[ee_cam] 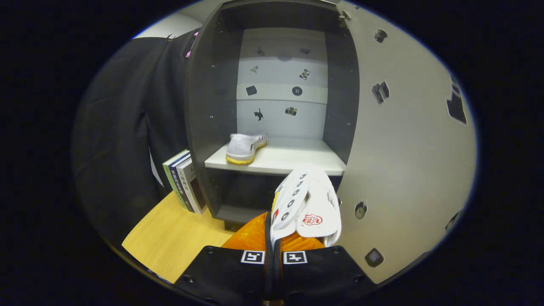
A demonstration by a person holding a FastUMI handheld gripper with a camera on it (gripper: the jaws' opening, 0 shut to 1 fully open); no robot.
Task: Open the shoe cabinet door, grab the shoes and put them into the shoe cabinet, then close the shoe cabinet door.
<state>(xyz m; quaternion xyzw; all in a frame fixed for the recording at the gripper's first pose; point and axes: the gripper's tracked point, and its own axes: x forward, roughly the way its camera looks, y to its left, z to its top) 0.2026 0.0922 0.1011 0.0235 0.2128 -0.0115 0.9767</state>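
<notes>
Right now, gripper view: tongs (273, 248) drawn nearly together, both fingers pinching the edge of a white shoe (307, 204) by its opening. Shoe held up off the bench, tilted, toe pointing away toward the cabinet (212, 85). A row of dark eyelets runs along its upper; a red mark sits on the insole or tongue, too small to make out. A sliver of yellow sole shows at the shoe's left edge. Something orange lies right behind the fingers, under the held shoe; cannot tell what it is.

Cabinet stands just ahead, dark-walled, door (408, 140) swung wide open to the right, its pale inner face showing small dark stickers. Pale back panel inside also carries small dark stickers. White shelf (293, 159) crosses the cabinet about mid-height; a lower compartment beneath it is dark.

Second white shoe (245, 148) with yellow sole already rests on the left part of that shelf, heel toward the camera. Right part of the shelf is bare; the held shoe hangs just in front of and below the shelf's front edge, on the right side, near the door.

Left of the cabinet, a few books (183, 180) stand leaning against its outer wall, on the light wooden bench (170, 238). Black cloth hangs behind them.
</notes>
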